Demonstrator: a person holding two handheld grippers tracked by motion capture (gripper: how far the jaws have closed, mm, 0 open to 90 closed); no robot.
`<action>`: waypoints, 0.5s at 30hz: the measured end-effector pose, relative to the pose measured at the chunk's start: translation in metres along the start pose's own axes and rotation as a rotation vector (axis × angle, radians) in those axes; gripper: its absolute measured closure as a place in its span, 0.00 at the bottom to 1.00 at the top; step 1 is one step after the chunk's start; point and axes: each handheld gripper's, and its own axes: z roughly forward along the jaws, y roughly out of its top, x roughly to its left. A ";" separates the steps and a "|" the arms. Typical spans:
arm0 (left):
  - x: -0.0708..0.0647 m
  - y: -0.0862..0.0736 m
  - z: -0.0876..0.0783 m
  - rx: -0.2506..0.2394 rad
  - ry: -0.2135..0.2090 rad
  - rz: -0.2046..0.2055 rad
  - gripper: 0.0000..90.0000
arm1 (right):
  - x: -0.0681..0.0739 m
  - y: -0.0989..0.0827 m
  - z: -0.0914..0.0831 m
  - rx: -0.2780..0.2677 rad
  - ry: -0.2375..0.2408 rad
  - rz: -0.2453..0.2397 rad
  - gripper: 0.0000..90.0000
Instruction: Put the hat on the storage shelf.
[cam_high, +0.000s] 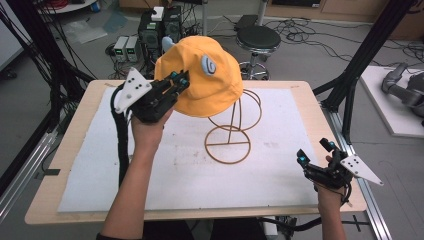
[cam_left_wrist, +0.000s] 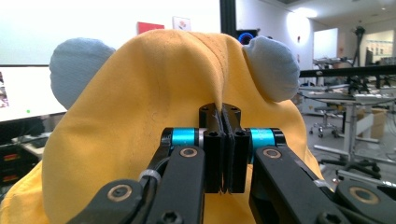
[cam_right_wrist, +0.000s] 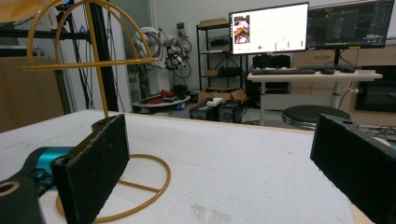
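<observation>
A yellow bucket hat with pale blue ears and a blue patch hangs in the air over the top of a gold wire hat stand. My left gripper is shut on the hat's brim at its left side. In the left gripper view the jaws pinch a fold of the yellow hat, with a blue ear on either side. My right gripper rests at the table's right front corner, open and holding nothing. Its view shows the stand's ring base and dome hoops beyond the left gripper pad.
A white mat covers the wooden table. A black stool, computer boxes and cables lie on the floor behind the table. Black frame posts stand at both sides.
</observation>
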 end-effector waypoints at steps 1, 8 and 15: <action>-0.003 -0.001 0.003 0.003 -0.005 0.003 0.98 | 0.000 0.000 0.000 0.002 0.000 0.003 0.05; -0.020 -0.014 0.023 0.004 -0.024 -0.003 0.98 | -0.001 0.000 -0.001 -0.001 -0.003 0.004 0.05; -0.029 -0.033 0.034 0.027 -0.036 -0.031 0.98 | -0.002 0.000 -0.001 -0.003 -0.003 0.006 0.05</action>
